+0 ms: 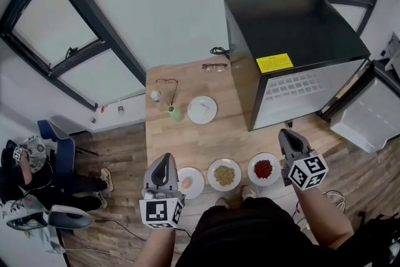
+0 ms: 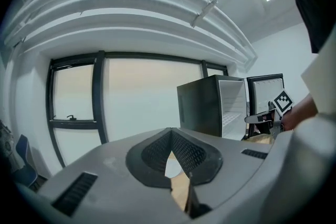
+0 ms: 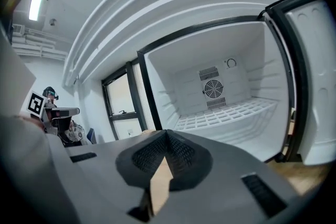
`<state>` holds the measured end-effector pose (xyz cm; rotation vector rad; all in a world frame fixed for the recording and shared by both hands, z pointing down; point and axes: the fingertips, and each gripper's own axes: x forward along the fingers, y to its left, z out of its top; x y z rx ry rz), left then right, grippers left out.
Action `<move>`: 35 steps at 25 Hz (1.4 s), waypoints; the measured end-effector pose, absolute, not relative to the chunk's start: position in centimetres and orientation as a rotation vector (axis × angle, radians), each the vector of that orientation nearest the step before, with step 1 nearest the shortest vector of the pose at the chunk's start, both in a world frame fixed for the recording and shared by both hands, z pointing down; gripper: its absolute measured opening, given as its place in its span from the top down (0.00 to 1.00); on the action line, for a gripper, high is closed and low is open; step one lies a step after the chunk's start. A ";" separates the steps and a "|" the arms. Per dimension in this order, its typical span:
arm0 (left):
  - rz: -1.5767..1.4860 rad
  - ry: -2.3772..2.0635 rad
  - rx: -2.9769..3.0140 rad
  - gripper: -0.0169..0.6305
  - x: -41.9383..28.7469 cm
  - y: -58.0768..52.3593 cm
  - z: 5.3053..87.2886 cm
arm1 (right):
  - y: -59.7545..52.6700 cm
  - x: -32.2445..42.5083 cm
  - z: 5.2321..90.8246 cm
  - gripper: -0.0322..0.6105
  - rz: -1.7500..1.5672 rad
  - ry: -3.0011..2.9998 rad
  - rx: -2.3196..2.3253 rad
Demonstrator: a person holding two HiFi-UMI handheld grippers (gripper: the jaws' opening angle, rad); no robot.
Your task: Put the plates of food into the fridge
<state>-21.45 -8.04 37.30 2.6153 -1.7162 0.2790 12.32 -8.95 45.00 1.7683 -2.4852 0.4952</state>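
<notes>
- My left gripper [image 1: 164, 159] hangs at the near edge of the table [image 1: 187, 141], just beside the plate with a small brown item [image 1: 189, 182]. Its jaws are pressed together with nothing between them.
- My right gripper [image 1: 286, 133] is likewise closed and empty. It points into the fridge [image 1: 294, 40] from just beyond the plate of red food [image 1: 264, 169].
- Those two plates and the plate of grains [image 1: 224, 174] between them sit in a row along the near table edge, none lifted. In my judgement they are set there for easy reach.
- The fridge door [image 1: 369, 112] stands wide open and the wire shelf [image 3: 231, 113] is bare, so it looks ready to receive them.
- Judgement: loading has not begun, and either gripper must open before it can take a rim.
</notes>
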 end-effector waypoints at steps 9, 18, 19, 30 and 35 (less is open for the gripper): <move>0.268 -1.482 2.737 0.97 -18.6 -9.0 39.2 | -2.0 14.5 47.7 0.92 0.578 -2.272 1.977; 0.299 -1.289 2.790 0.97 -15.6 -8.4 42.9 | 4.5 13.8 52.2 0.92 0.696 -2.205 2.046; 0.316 -1.274 2.803 0.97 -15.4 -8.3 43.3 | 4.9 13.4 53.0 0.92 0.722 -2.199 2.038; 0.410 -1.127 2.910 0.97 -11.8 -7.3 45.5 | 8.3 11.9 61.6 0.91 1.137 -2.076 2.090; 0.467 -1.079 2.905 0.97 -11.1 -6.8 47.2 | 9.2 12.8 66.0 0.75 1.373 -1.974 2.165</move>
